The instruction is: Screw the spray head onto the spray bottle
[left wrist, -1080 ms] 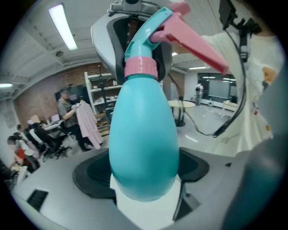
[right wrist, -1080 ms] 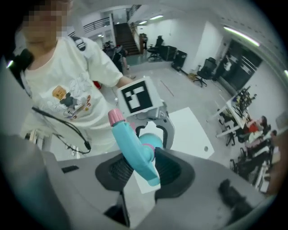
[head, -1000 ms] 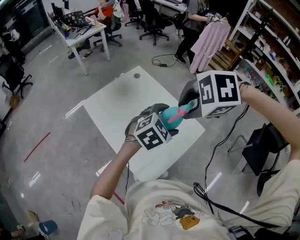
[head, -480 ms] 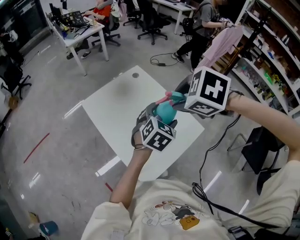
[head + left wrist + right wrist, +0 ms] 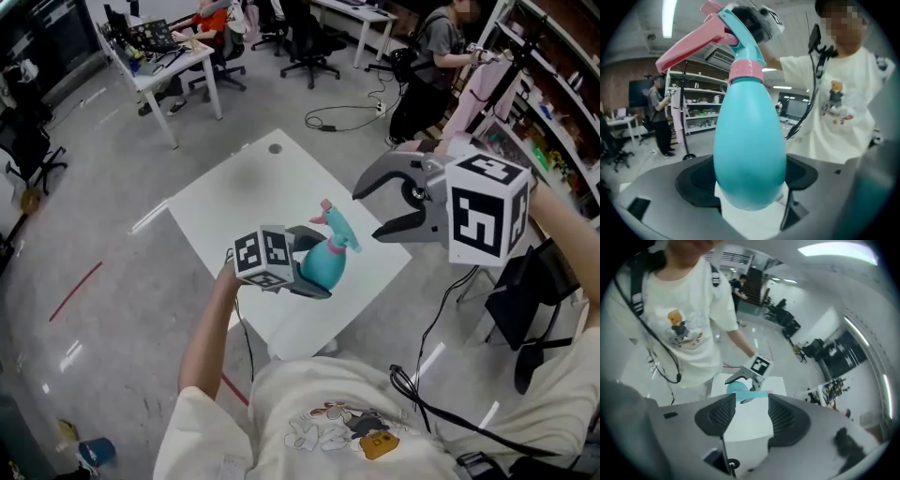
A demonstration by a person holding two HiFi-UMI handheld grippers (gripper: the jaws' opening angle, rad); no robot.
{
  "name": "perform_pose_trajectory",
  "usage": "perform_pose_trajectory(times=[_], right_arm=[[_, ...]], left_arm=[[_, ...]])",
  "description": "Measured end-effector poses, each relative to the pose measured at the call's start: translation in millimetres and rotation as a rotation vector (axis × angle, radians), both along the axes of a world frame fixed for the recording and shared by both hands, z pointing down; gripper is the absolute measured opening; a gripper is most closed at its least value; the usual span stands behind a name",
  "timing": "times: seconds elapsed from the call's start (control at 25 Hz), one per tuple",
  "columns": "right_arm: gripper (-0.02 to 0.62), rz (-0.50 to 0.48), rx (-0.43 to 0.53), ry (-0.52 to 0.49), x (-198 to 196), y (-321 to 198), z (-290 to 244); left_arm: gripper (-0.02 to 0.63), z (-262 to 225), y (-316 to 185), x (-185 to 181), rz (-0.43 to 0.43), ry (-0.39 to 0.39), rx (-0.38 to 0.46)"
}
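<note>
Left gripper (image 5: 317, 264) jaws clamped on the belly of the teal spray bottle (image 5: 749, 154). The pink-trigger spray head (image 5: 733, 35) sits on its neck, and the long axis tilts up and away over the white table (image 5: 234, 197). Right gripper (image 5: 371, 213) jaws have just been opening and stand wide apart with nothing between them. The head lies just left of and below them, not touching. The right gripper is the free hand for any further twist.

Spray bottle (image 5: 322, 267): teal body.
Spray head (image 5: 746, 44): teal, with pink trigger and pink collar.
Surface (image 5: 234, 202): white.
Left gripper (image 5: 317, 264), right gripper (image 5: 367, 215): grey jaws, black pads, white cubes with black square markers.
Floor (image 5: 122, 281): grey, one red stripe.
</note>
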State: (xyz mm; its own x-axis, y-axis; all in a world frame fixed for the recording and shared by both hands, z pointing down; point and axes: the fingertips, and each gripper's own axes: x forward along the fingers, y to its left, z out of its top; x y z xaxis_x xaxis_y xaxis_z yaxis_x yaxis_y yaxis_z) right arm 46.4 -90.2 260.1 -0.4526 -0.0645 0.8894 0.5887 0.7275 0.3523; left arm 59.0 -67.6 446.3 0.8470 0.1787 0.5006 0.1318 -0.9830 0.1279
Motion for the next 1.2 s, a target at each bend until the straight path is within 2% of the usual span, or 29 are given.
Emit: perform_pose_trajectory(times=[0.12, 0.24, 0.44, 0.56, 0.8, 1.08, 1.2], right_arm=[[0.215, -0.142, 0.008, 0.033, -3, 21, 3], [0.215, -0.204, 0.033, 0.038, -7, 29, 8], [0.215, -0.353, 0.142, 0.180, 7, 44, 27], [0.213, -0.408, 0.137, 0.213, 9, 57, 33], [0.213, -0.496, 0.081, 0.276, 11, 79, 52], [0.169, -0.480, -0.012, 0.318, 13, 84, 62], [0.130, -0.473, -0.062, 0.326, 17, 88, 64]], left_arm=[[0.405, -17, 18, -4, 0.142, 0.107, -0.153], [0.405, -23, 34, -4, 0.270, 0.119, -0.226], [0.405, -34, 64, 9, 0.406, 0.132, -0.234], [0.405, -31, 80, 10, 0.474, 0.070, -0.202], [0.405, -26, 92, 13, 0.546, -0.022, -0.155], [0.405, -29, 94, 10, 0.553, -0.048, -0.127], [0.405, -27, 91, 11, 0.536, -0.060, -0.103]])
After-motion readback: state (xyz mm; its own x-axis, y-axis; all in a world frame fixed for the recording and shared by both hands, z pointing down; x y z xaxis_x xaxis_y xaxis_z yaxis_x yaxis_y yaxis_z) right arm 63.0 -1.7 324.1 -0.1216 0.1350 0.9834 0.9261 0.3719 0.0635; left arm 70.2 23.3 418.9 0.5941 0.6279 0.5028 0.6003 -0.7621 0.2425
